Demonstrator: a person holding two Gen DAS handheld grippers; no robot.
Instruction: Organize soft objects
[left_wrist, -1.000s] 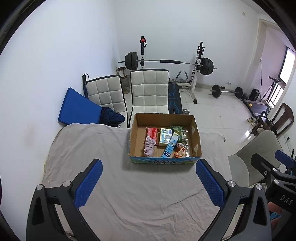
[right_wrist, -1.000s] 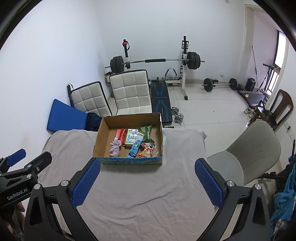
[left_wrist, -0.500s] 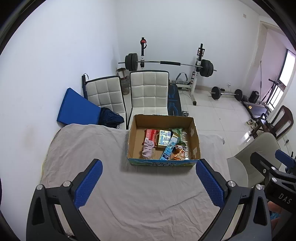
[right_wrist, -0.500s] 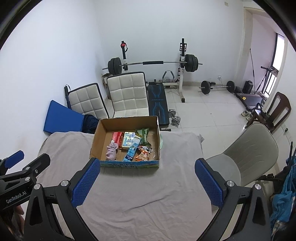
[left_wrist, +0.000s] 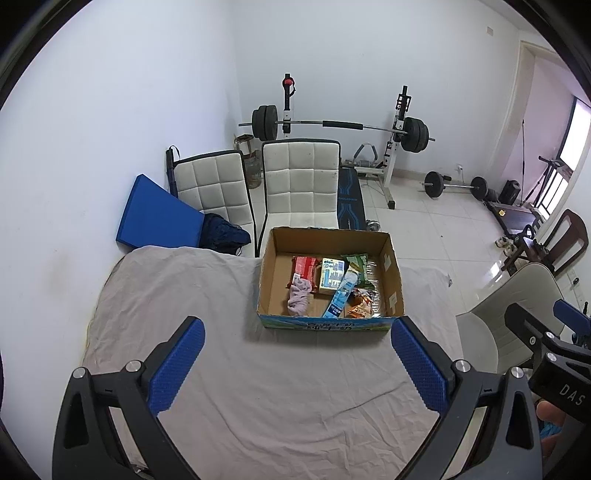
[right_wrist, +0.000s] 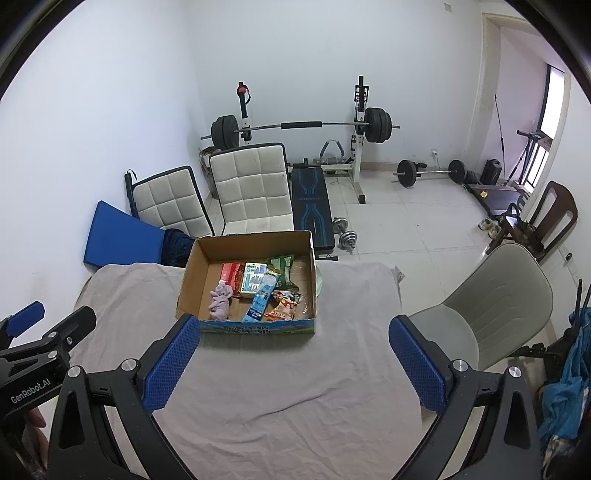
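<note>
Both claws gaped wide, holding nothing: left gripper (left_wrist: 295, 360), right gripper (right_wrist: 293, 358). Cardboard box (left_wrist: 391, 266) sat ahead; pink cloth (right_wrist: 220, 303) inside, forward-left of right gripper, probably nearer left's reach, long axis running away.

Left gripper (right_wrist: 26, 373) body, right wrist view: "GenRobot.AI" in white letters.
Right gripper (left_wrist: 554, 373) body, left wrist view: "DAS" in white letters; the word runs off the edge.
Box (left_wrist: 327, 325) front wall: a row of dark characters on the blue-green band, too small to read.
Carton (left_wrist: 331, 277) in the box: blue print with a short word at the top, not legible.
Blue pack (right_wrist: 260, 301): white print along its length, not legible.
Orange bag (right_wrist: 282, 312): large letters, blurred.
Bench (right_wrist: 311, 206): a short word across the pad, too small to read.
</note>
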